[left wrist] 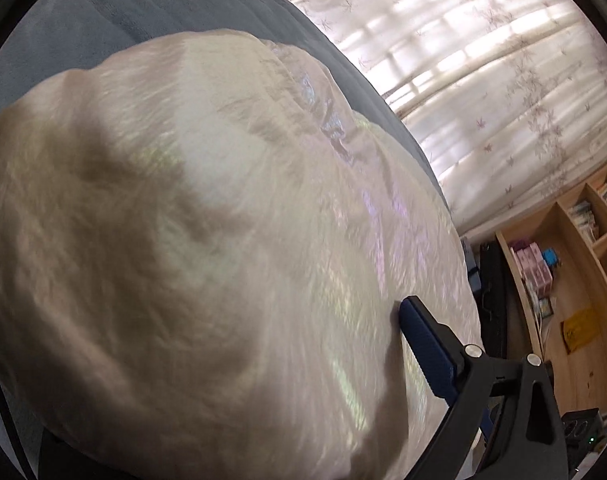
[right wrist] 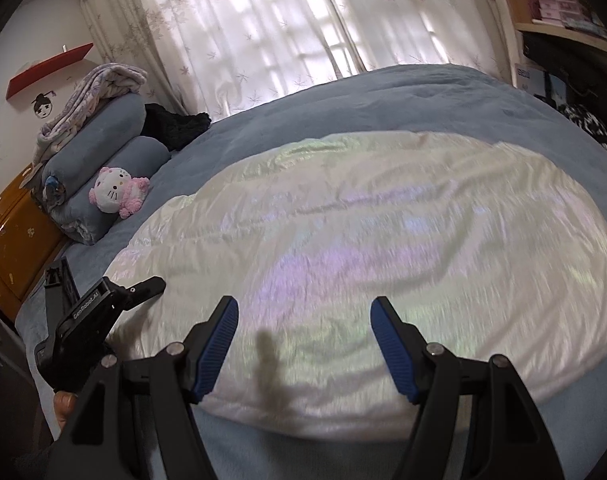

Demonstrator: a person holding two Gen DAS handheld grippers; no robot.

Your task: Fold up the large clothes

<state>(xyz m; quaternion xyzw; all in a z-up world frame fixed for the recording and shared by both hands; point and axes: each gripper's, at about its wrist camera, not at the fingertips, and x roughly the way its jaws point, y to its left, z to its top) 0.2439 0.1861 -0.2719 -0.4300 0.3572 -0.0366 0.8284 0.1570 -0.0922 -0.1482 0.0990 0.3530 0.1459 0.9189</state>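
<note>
2 grippers hang over a pale, shimmery garment [right wrist: 363,240] spread across the grey-blue bed [right wrist: 403,92], its near hem close to the bed's front edge. The right gripper [right wrist: 303,344] has its blue-padded jaws well apart, nothing between them, poised above the near hem. The left gripper [right wrist: 103,304] sits at the garment's left edge; in its own view only 1 blue finger [left wrist: 423,352] shows, lying against the cloth, so I cannot tell whether it is open or gripping.

The step looks like taking hold of the near edge for a fold. It would go best with each gripper pinching the hem at a matching corner, catching every layer of the slippery fabric, then lifting both sides evenly so the fold line stays straight.

Rolled grey blankets [right wrist: 103,152], a plush cat toy [right wrist: 117,194] and a dark bundle [right wrist: 175,126] crowd the far left of the bed; a striped item [right wrist: 591,128] lies at the right edge. Curtains [right wrist: 263,20] and shelves [left wrist: 563,260] stand beyond. A fold carried far left could meet the toy, probably.
</note>
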